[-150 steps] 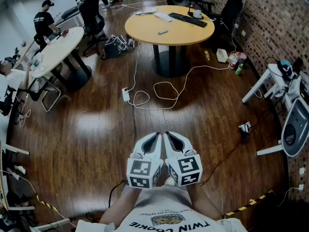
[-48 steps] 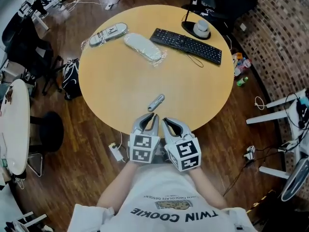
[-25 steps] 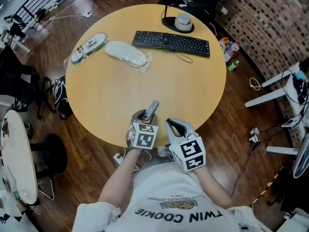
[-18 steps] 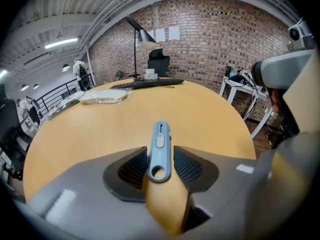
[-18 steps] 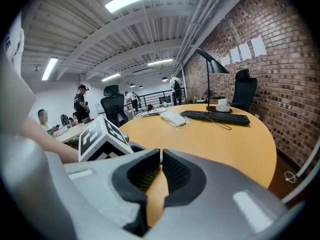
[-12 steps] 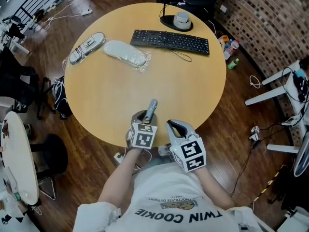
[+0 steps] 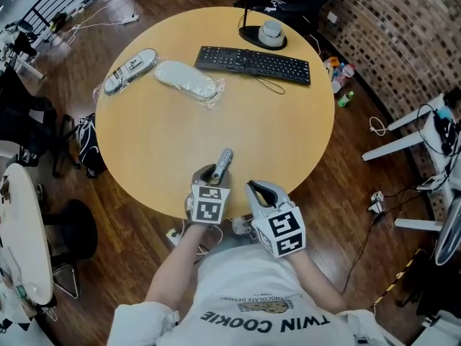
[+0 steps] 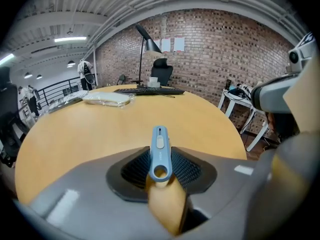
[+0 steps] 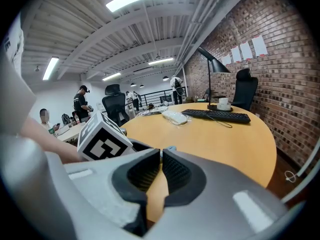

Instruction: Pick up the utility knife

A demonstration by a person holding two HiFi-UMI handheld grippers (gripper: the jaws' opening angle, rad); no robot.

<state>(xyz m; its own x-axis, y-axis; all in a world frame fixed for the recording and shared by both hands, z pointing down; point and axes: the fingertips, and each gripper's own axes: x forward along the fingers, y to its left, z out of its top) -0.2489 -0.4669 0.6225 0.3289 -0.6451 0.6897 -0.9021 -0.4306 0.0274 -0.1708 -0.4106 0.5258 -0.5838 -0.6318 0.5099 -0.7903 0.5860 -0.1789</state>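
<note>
The pick-up is only begun. The utility knife lies flat on the round table, a little below the centre of the head view, near the lower edge of the table. The left gripper has the knife's ring end between its jaws. They are closing, and the pads seem to touch both its sides. The lift is not yet done.

The right gripper, at lower centre, has its jaws pressed together on nothing.

The only container is a small cup at the top; what is in it I cannot see.
</note>
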